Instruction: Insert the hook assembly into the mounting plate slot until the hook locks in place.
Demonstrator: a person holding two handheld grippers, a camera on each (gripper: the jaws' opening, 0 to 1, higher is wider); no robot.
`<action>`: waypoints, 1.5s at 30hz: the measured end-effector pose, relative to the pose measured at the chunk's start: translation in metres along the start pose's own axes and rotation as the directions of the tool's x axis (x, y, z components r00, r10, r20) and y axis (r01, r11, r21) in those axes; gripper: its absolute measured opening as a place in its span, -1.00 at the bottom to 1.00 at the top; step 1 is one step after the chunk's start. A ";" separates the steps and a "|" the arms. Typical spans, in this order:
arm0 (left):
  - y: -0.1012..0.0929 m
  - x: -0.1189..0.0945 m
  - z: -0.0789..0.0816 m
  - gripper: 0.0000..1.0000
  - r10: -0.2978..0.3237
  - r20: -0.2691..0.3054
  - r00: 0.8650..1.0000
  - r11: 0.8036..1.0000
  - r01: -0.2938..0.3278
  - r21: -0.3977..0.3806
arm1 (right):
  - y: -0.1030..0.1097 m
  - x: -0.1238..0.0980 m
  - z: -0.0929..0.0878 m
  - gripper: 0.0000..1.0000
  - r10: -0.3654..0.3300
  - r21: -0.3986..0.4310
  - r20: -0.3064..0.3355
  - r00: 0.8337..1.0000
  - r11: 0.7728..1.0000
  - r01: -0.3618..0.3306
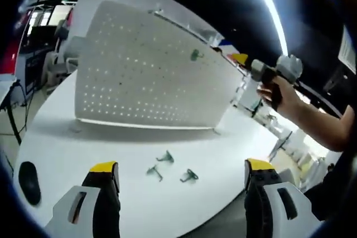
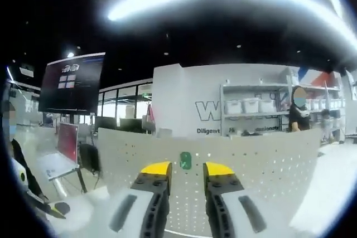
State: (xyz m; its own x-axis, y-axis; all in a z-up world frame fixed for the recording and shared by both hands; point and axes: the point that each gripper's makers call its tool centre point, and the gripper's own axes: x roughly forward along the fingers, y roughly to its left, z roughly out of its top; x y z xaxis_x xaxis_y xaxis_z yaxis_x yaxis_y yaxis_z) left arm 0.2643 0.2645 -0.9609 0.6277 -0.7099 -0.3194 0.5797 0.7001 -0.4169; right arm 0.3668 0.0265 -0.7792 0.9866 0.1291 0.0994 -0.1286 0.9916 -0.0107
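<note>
1. Pressing a green hook (image 2: 185, 160) into the perforated mounting plate (image 2: 268, 160), the right gripper (image 2: 187, 169) stands narrow, apparently empty, just beside it.
2. Left gripper (image 1: 181, 166) gapes wide near three spare hooks (image 1: 167, 169) on the table (image 1: 67, 143).
3. Next, I judge: confirm the lock.

In your right gripper view, the white back wall (image 2: 189, 90) carries a big dark "W", cut off by the shelving (image 2: 254, 110). Under it a smaller line starts "Diligent", rest unreadable. The dark screen (image 2: 72, 82) shows tiles, too small to read. You get no readable text in the left gripper view.
</note>
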 end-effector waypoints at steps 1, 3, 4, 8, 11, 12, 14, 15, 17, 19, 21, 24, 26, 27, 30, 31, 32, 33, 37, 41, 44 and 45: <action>0.000 -0.001 0.000 0.88 0.002 0.000 1.000 1.000 -0.002 0.000 | 0.001 -0.004 -0.008 -0.60 0.005 -0.009 -0.020 1.000 1.000 -0.005; 0.001 -0.002 -0.003 0.88 0.007 -0.005 1.000 1.000 -0.007 0.005 | 0.005 -0.015 -0.019 -0.60 0.013 -0.011 -0.046 0.999 1.000 -0.014; 0.001 -0.003 -0.004 0.88 0.010 -0.007 1.000 1.000 -0.010 0.006 | 0.006 -0.019 -0.023 -0.60 0.017 -0.007 -0.056 0.998 1.000 -0.018; 0.000 -0.008 -0.009 0.86 0.016 -0.021 1.000 1.000 -0.015 0.018 | 0.015 -0.039 -0.045 -0.60 0.052 -0.040 -0.116 0.992 0.998 -0.057; 0.000 -0.011 -0.013 0.86 0.021 -0.028 0.999 0.999 -0.020 0.028 | 0.020 -0.056 -0.057 -0.60 0.079 -0.092 -0.159 0.984 0.991 -0.094; 0.001 -0.011 -0.014 0.86 0.024 -0.031 0.999 0.999 -0.023 0.028 | 0.021 -0.060 -0.060 -0.60 0.083 -0.099 -0.167 0.982 0.990 -0.100; 0.002 -0.013 -0.017 0.87 0.026 -0.036 0.999 0.999 -0.025 0.024 | 0.023 -0.069 -0.068 -0.60 0.093 -0.103 -0.187 0.978 0.988 -0.114; 0.002 -0.013 -0.018 0.87 0.028 -0.038 0.999 0.999 -0.027 0.022 | 0.024 -0.072 -0.071 -0.60 0.096 -0.107 -0.194 0.976 0.987 -0.118; 0.001 -0.014 -0.019 0.86 0.034 -0.042 0.999 0.999 -0.033 0.024 | 0.024 -0.080 -0.081 -0.60 0.102 -0.087 -0.220 0.970 0.988 -0.124; -0.001 -0.015 -0.020 0.87 0.041 -0.045 0.998 0.999 -0.040 0.029 | 0.024 -0.091 -0.096 -0.60 0.104 -0.038 -0.255 0.961 0.992 -0.117; -0.001 -0.015 -0.021 0.87 0.042 -0.050 0.998 0.999 -0.040 0.029 | 0.026 -0.102 -0.108 -0.60 0.108 -0.039 -0.287 0.952 0.991 -0.124; -0.002 -0.017 -0.024 0.88 0.044 -0.060 0.997 0.998 -0.042 0.036 | 0.029 -0.118 -0.122 -0.59 0.118 -0.036 -0.323 0.939 0.990 -0.137; -0.002 -0.018 -0.026 0.87 0.045 -0.065 0.997 0.998 -0.043 0.040 | 0.030 -0.128 -0.131 -0.59 0.126 -0.032 -0.347 0.929 0.989 -0.146; -0.002 -0.019 -0.027 0.87 0.046 -0.068 0.997 0.998 -0.043 0.041 | 0.032 -0.134 -0.134 -0.59 0.131 -0.029 -0.357 0.925 0.988 -0.152; -0.002 -0.021 -0.029 0.87 0.050 -0.069 0.996 0.998 -0.047 0.043 | 0.033 -0.147 -0.146 -0.58 0.131 -0.023 -0.393 0.910 0.988 -0.153; -0.002 -0.022 -0.030 0.87 0.053 -0.069 0.996 0.998 -0.050 0.042 | 0.034 -0.151 -0.150 -0.56 0.134 -0.008 -0.402 0.906 0.989 -0.150; -0.002 -0.022 -0.032 0.87 0.054 -0.071 0.996 0.998 -0.052 0.040 | 0.035 -0.157 -0.155 -0.54 0.136 0.000 -0.419 0.898 0.989 -0.150; -0.002 -0.022 -0.033 0.87 0.056 -0.073 0.996 0.998 -0.054 0.038 | 0.036 -0.160 -0.158 -0.54 0.137 0.001 -0.426 0.894 0.989 -0.151; -0.004 -0.025 -0.037 0.85 0.056 -0.074 0.996 0.998 -0.054 0.039 | 0.044 -0.176 -0.175 -0.53 0.163 0.013 -0.478 0.863 0.984 -0.179; -0.003 -0.028 -0.043 0.87 0.068 -0.093 0.993 0.997 -0.063 0.051 | 0.056 -0.187 -0.189 -0.51 0.208 0.017 -0.529 0.822 0.972 -0.235; -0.002 -0.030 -0.046 0.87 0.073 -0.102 0.992 0.996 -0.068 0.053 | 0.064 -0.189 -0.193 -0.46 0.232 -0.005 -0.552 0.801 0.960 -0.281; -0.001 -0.031 -0.048 0.87 0.078 -0.106 0.991 0.995 -0.072 0.065 | 0.066 -0.189 -0.195 -0.44 0.238 -0.002 -0.558 0.795 0.957 -0.289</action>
State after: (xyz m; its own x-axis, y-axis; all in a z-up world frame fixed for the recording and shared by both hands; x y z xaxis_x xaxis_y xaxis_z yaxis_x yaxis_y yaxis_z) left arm 0.2193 0.2821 -0.9912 0.6128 -0.6570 -0.4391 0.5656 0.7527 -0.3370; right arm 0.1911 0.0680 -0.9928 0.8095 0.3403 -0.4784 -0.4077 0.9122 -0.0409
